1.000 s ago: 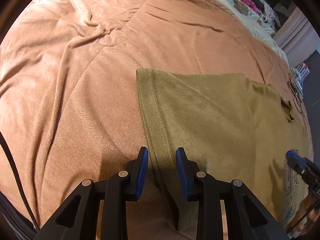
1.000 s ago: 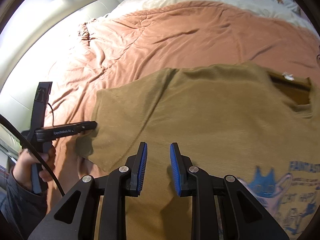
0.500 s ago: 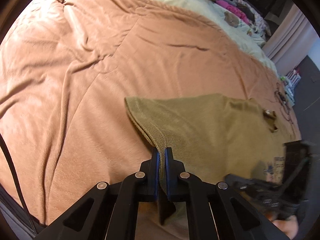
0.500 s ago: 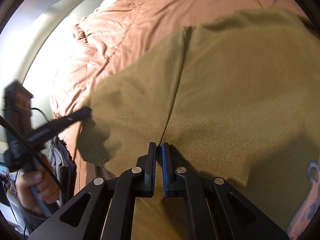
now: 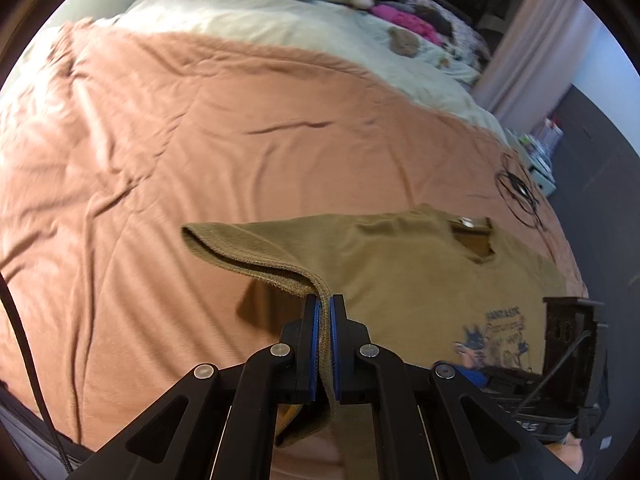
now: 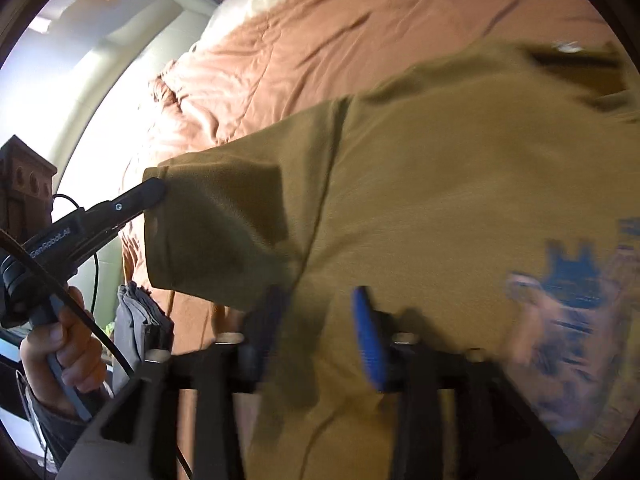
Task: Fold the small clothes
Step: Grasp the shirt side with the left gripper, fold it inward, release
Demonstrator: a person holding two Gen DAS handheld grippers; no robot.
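An olive-brown T-shirt (image 5: 404,280) with a blue print lies on the pink-brown bedspread (image 5: 168,152). My left gripper (image 5: 324,308) is shut on the hem of its sleeve (image 5: 256,264) and holds that sleeve lifted off the bed. The right wrist view shows the same shirt (image 6: 440,184), the raised sleeve (image 6: 216,216) and the left gripper (image 6: 152,192) pinching it. My right gripper (image 6: 320,320) is open over the shirt body near the armpit, blurred by motion, with nothing between its fingers.
A cream sheet (image 5: 280,36) with soft toys and pink clothes covers the far side of the bed. A black cable coil (image 5: 520,192) lies near the right edge. A grey folded cloth (image 6: 140,320) hangs at the near bed edge by the hand.
My left gripper closed on the sleeve hem and has lifted it toward the shirt body. My right gripper pinched the shirt half a second ago and has now opened.
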